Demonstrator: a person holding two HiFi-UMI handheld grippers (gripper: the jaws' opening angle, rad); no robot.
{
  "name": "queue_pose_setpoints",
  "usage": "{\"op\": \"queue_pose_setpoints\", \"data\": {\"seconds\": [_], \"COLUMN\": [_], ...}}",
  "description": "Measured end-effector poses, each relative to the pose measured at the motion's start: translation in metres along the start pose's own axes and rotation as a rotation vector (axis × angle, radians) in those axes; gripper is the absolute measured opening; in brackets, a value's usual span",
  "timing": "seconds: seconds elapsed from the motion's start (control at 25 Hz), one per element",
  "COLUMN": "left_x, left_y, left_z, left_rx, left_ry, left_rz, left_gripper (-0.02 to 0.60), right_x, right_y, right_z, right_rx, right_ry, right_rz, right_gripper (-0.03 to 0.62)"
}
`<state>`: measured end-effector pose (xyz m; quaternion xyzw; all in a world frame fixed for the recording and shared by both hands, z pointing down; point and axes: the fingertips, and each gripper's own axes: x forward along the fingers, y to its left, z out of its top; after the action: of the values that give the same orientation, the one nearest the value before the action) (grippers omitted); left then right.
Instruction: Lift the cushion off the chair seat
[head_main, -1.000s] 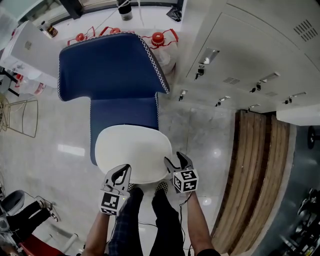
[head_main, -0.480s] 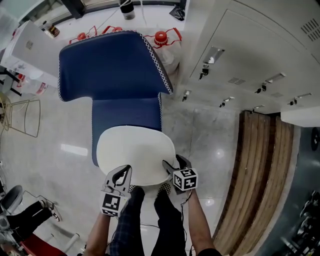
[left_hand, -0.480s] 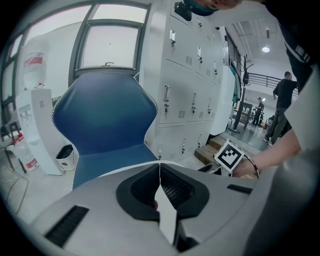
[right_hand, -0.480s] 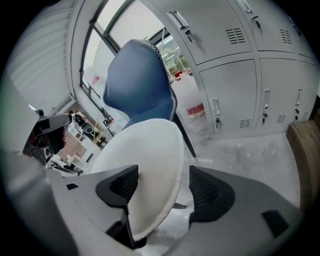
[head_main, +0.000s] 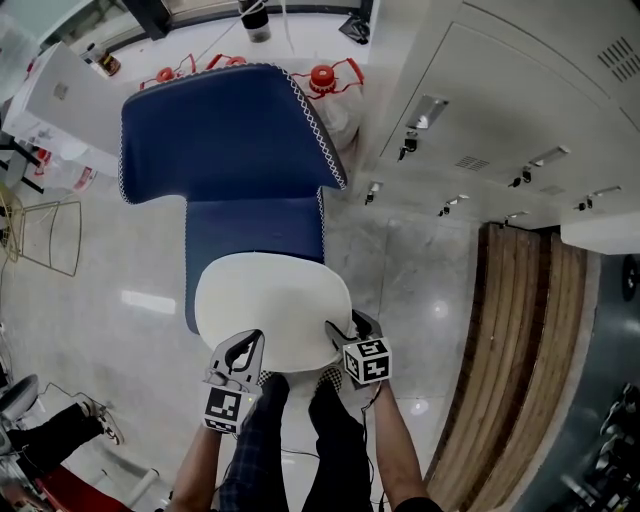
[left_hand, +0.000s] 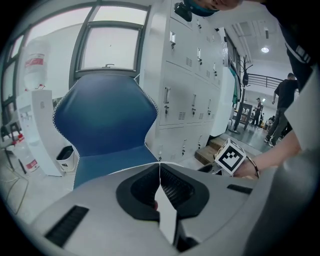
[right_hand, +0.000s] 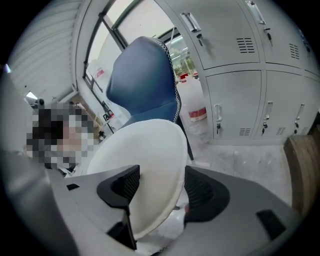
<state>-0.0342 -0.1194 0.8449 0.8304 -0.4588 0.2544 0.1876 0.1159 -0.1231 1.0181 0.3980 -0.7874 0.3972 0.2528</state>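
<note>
Since a second ago the right tool (head_main: 348, 327) has sunk to straddle the cushion (head_main: 270, 300) at its near rim, jaws wide, not pressing. The left tool (head_main: 240, 350) pinches that rim. With the cushion flat on the chair seat (head_main: 250, 225), the right should close firmly, then both rise evenly.

White cushion (head_main: 272, 305) on chair seat (head_main: 252, 225) (blue)

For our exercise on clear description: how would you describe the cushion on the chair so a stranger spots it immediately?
Find the big blue chair beside the pale lockers. On its seat, in front of the backrest, lies the cushion. It is the only plain white, oval pad there, pale against the dark blue upholstery.
</note>
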Motion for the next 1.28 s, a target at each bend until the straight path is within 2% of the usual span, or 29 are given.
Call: {"op": "queue_pose_setpoints", "data": {"seconds": [0.08,0.24,0.52,0.8,1.28], "left_x": [-0.002,-0.005,-0.014,-0.037,-0.085], "left_y": [0.0,-0.001,-0.002,0.005,0.015], "left_z": [-0.001,-0.001,0.008,0.025,0.079], "left_rx": [-0.002,-0.009,-0.001,0.006,0.013], "left_ry": [-0.001,-0.002,-0.018,-0.033,-0.084], "left_rz": [0.0,-0.001,-0.005,0.005,0.011], "left_gripper": [0.017,0.018,0.017,0.018,0.018], "right_x": [-0.004,-0.014,-0.031,-0.054,-0.114], "right_y": [0.0,-0.003,0.002,0.024,0.08], "right_z": [0.002,0.009,0.023,0.049,0.103], "right_rx": [-0.021,-0.029,-0.023,-0.035,-0.07], "right_ry": [0.004,-0.014,-0.064,-0.108,-0.171], "right_rz": [-0.001,-0.017,-0.054,-0.052,-0.025], "right_gripper": [0.3,0.169,0.073,0.043,0.04]}}
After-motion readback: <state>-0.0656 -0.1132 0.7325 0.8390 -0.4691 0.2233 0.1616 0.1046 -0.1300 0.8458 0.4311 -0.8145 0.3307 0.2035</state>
